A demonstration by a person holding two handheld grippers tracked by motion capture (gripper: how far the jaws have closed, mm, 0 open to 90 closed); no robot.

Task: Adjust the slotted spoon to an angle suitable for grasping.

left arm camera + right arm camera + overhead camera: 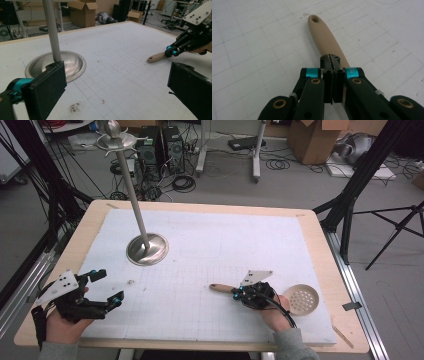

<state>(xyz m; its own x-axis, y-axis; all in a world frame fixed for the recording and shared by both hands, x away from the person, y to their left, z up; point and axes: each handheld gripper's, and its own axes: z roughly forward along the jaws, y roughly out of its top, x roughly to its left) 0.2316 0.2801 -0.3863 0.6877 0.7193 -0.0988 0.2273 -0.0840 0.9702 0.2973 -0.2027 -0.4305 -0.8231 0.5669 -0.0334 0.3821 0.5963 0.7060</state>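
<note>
White gridded matting covers the wooden bench [320, 250], and at its near left corner the left gripper [107, 289] hovers with jaws spread wide and nothing between them, a steel stand [146, 248] (round domed base, tall tilted pole) just beyond it. Right of centre, the right gripper [239, 293] sits low over the mat with its jaws pressed together above the wooden handle [221, 288] of a slotted spoon [302, 299]; whether they actually pinch the handle I cannot tell, and its perforated bowl lies flat near the bench's right edge
</note>
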